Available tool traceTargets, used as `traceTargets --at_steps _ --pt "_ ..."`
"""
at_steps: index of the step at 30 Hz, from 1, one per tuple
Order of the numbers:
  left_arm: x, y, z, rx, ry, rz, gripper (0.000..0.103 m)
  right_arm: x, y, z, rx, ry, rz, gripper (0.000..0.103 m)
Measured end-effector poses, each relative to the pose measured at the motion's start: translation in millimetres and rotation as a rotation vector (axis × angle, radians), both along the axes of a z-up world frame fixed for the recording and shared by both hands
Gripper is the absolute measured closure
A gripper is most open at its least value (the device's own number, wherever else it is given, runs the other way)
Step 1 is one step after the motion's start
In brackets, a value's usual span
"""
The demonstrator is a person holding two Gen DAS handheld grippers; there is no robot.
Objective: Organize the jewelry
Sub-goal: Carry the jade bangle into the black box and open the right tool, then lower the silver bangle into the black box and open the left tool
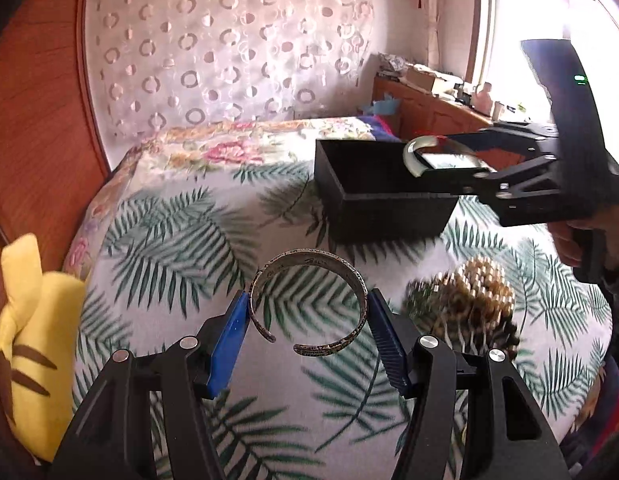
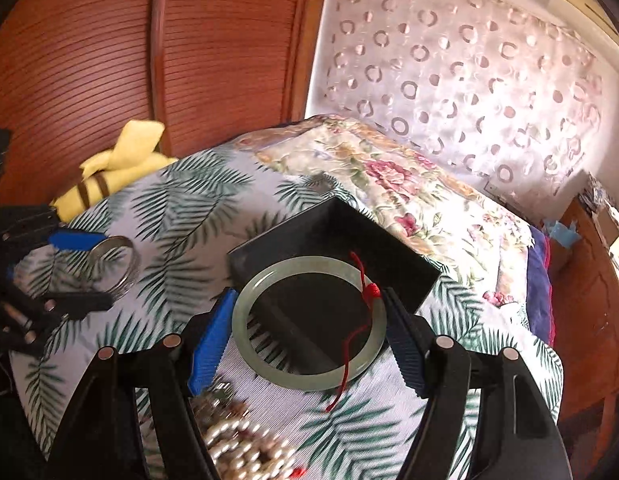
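My right gripper (image 2: 309, 332) clamps the jade bangle (image 2: 309, 326) over the near edge of the black box (image 2: 269, 252); my left gripper (image 1: 307, 320) pinches the silver cuff (image 1: 309, 304). Nothing shows boxed; the beaded pile (image 1: 465, 300) waits on the bedspread (image 1: 181, 232).

My work surface is a bed (image 1: 237, 216) under a palm-leaf cover. A black open box (image 2: 393, 252) and a heap of beaded jewelry (image 1: 477, 300) lie on it. A yellow plush toy (image 1: 33, 320) rests at its edge.
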State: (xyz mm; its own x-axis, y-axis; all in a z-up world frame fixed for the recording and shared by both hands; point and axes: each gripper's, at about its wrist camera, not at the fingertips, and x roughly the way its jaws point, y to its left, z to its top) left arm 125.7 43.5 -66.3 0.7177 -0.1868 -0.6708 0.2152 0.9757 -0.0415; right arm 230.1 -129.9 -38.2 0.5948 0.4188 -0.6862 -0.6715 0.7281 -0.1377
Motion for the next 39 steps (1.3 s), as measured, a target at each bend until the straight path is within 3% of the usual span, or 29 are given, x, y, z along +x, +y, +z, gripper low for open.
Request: traceTargets --at_steps 8,14,21,31,39 --pt "26.3 -7.9 20.7 0.0 -0.043 -0.01 0.046 41.5 2.1 -16.5 -0.001 0.066 -0.054 0.029" --pt "41.9 -12.7 30.7 0.011 -0.054 -0.011 0.046 50.2 8.0 -30.7 0.0 0.107 -0.062 0.028" --pt "59.2 -18.5 34.4 0.032 -0.048 -0.018 0.046 51.0 0.1 -28.2 0.028 0.1 -0.084 0.019" --pt "98.6 -50.0 35.8 0.037 -0.038 -0.062 0.046 30.8 -67.1 -2.0 0.152 0.08 -0.149 0.019" --pt "135.4 -82.9 13.2 0.045 0.026 -0.093 0.046 7.8 -99.9 -2.8 0.19 0.088 -0.166 0.019"
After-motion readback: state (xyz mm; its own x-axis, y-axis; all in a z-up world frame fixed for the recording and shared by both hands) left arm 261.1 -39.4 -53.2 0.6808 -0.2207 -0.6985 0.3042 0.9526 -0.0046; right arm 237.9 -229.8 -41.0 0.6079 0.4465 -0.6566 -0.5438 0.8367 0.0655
